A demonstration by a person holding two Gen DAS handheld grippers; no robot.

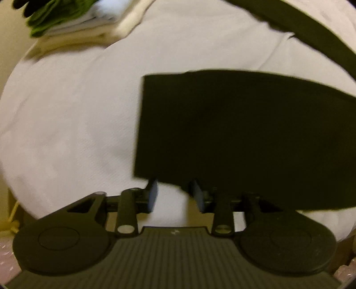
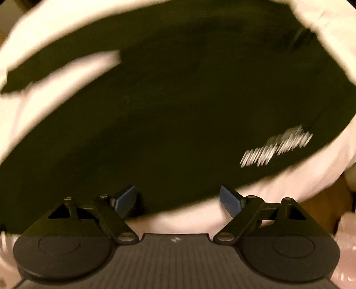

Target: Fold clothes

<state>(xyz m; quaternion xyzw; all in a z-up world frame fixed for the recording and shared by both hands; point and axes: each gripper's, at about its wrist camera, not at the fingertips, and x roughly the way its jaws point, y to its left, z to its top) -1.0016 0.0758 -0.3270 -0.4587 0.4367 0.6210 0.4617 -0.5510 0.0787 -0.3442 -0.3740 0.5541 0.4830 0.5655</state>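
A black garment [image 1: 233,133] lies on the white sheet [image 1: 66,122], with a straight folded edge on its left side. My left gripper [image 1: 175,195] points down at the garment's near edge. Its blue pads [image 1: 153,195] stand apart with white sheet showing between them, and no cloth is pinched. In the right wrist view the same black garment [image 2: 166,111] fills most of the picture and carries a small white print [image 2: 276,146]. My right gripper [image 2: 178,200] hangs wide open over the garment's near hem, holding nothing. Both views are blurred.
A stack of folded clothes [image 1: 73,20], green on top of pale blue and cream, sits at the far left corner of the sheet. A dark band of cloth [image 1: 311,29] crosses the top right. Brown surface [image 2: 322,206] and pink bubble wrap [image 2: 347,233] lie beyond the sheet's edge.
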